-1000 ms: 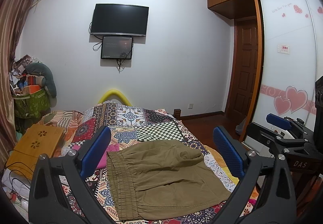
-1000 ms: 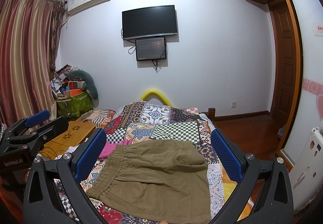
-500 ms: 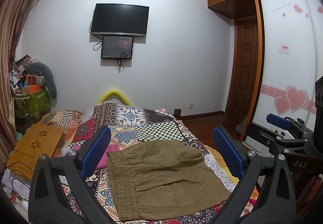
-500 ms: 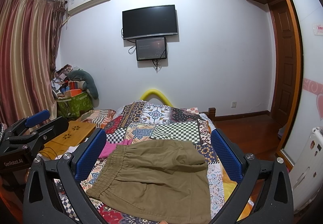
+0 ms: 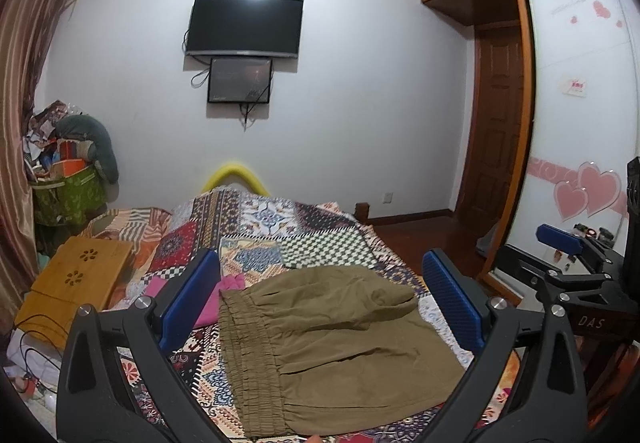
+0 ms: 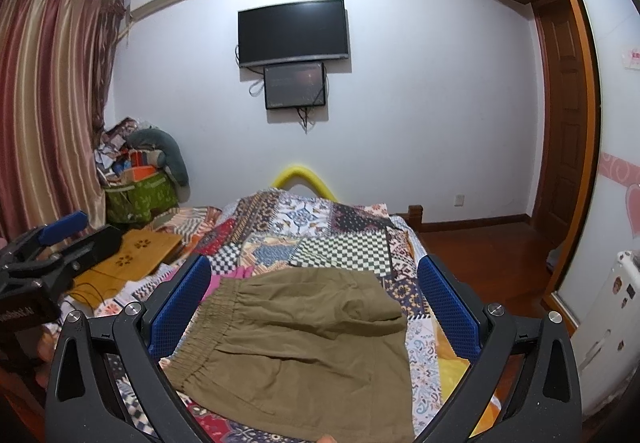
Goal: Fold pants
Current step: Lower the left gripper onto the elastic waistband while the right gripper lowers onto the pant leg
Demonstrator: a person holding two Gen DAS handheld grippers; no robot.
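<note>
Olive-brown pants (image 5: 332, 347) (image 6: 296, 351) lie folded flat on the patchwork bed cover (image 5: 280, 231) (image 6: 320, 227), elastic waistband to the left. My left gripper (image 5: 320, 299) hovers above them, open, its blue pads wide apart with nothing between. My right gripper (image 6: 316, 295) is likewise open and empty above the pants. Each gripper shows in the other's view: the right one (image 5: 568, 255) at the right edge, the left one (image 6: 48, 243) at the left edge.
A pink cloth (image 5: 224, 295) pokes out beside the waistband. A wooden lap desk (image 5: 76, 283) with cables lies on the bed's left. A cluttered green bag (image 5: 68, 195) stands by the curtain. A wardrobe (image 5: 580, 123) and door are to the right.
</note>
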